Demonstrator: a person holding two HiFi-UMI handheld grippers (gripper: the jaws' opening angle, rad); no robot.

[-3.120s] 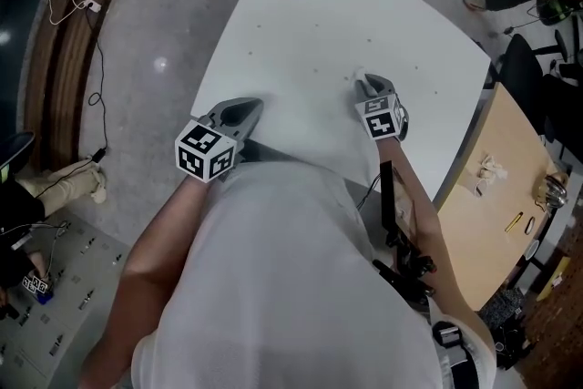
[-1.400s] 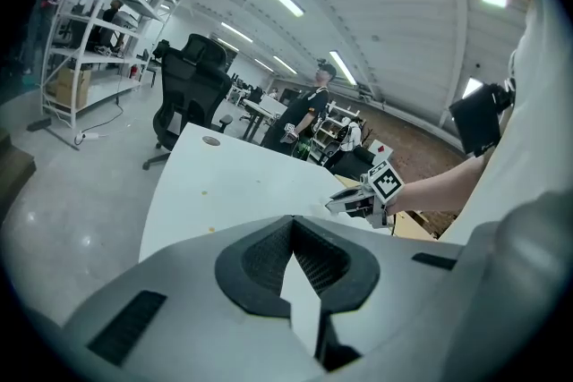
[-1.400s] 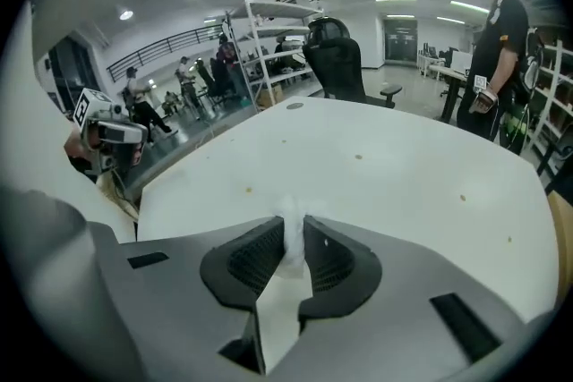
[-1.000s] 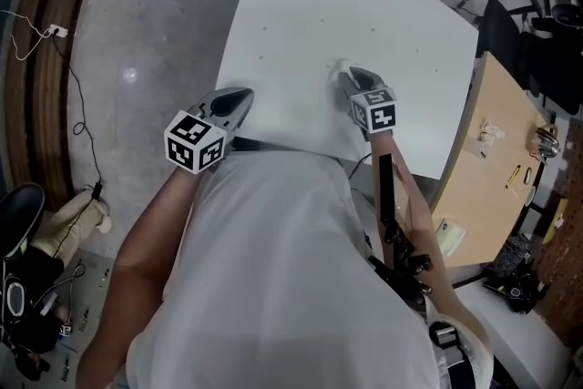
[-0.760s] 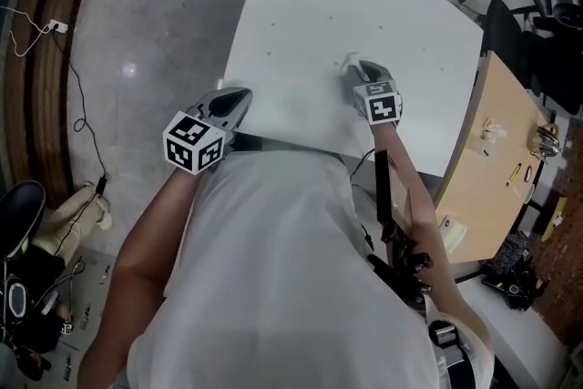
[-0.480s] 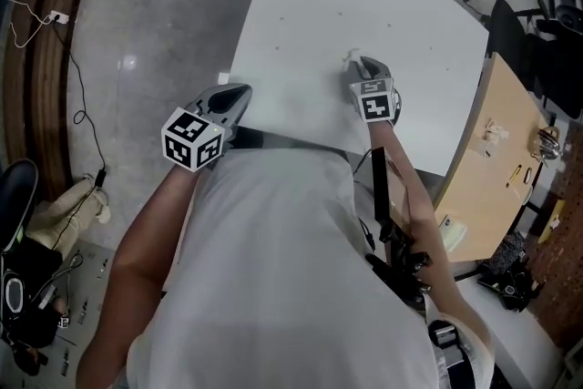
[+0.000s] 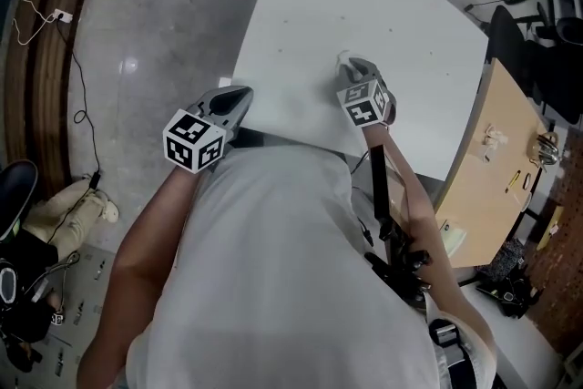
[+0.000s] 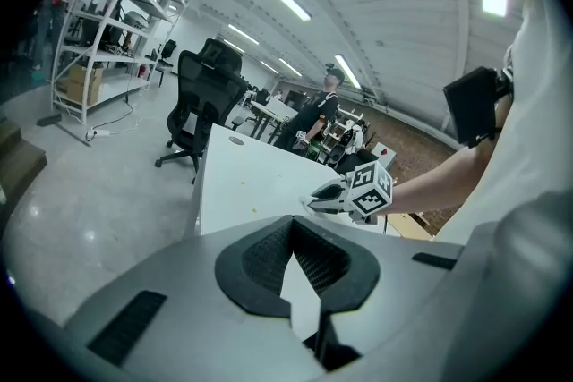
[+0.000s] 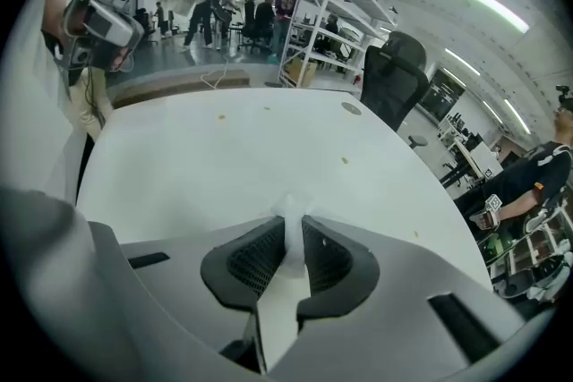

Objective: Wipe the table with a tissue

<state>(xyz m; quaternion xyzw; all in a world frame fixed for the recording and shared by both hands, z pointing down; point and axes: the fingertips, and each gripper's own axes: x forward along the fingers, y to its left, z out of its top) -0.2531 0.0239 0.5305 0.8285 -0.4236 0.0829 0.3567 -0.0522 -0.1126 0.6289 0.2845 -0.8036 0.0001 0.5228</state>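
Head view: right gripper fingers clamped on tissue, centre frame, down at the worktop. Wiping looks partway done. Left gripper sits at the near edge.
Left gripper view: fingers together, empty.
Right gripper view: tissue runs lengthwise along the fingers, tip poking up-frame. Specks ahead look unwiped.

Person in a white short-sleeved T-shirt. Grey left gripper and right gripper, black ribbed jaws, each carrying a white cube with black square markers. Black cable along right forearm.
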